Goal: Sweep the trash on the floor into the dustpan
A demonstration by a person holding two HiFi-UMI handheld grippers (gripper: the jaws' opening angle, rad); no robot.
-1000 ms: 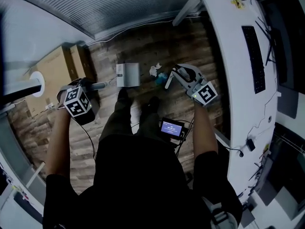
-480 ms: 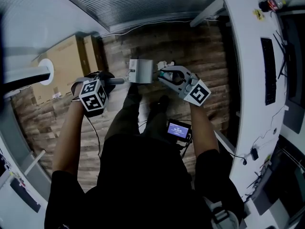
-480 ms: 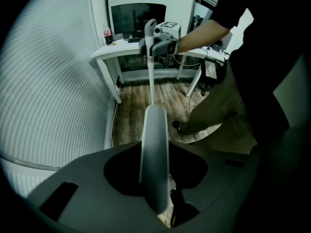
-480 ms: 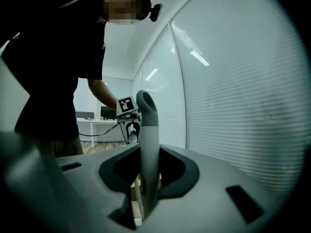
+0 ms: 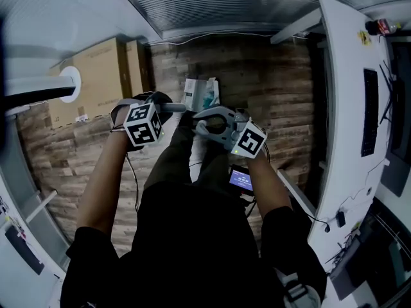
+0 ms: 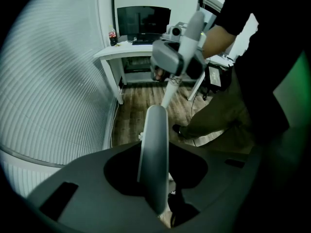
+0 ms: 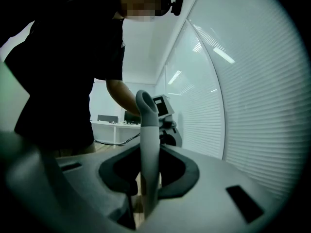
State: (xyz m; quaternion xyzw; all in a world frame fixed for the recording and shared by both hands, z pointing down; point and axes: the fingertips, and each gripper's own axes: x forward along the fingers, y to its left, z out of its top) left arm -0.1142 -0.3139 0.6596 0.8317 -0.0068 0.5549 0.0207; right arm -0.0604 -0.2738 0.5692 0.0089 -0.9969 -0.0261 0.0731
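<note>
Trash [image 5: 207, 95], white crumpled scraps, lies in the dustpan [image 5: 192, 90], which is near the wall edge of the wooden floor [image 5: 270, 88], beside a cardboard box [image 5: 96, 76]. A teal patch with it may be more trash or the brush's head; I cannot tell which. The scraps look feather-light and loose, apt to spill if the pan tips forward. The pan seems stiff, light plastic, best taken by its handle [image 6: 154, 144], where the left gripper's [image 6: 154, 178] jaws are clamped. The right gripper's [image 7: 146, 188] jaws are clamped on the grey brush handle [image 7: 147, 130].
</note>
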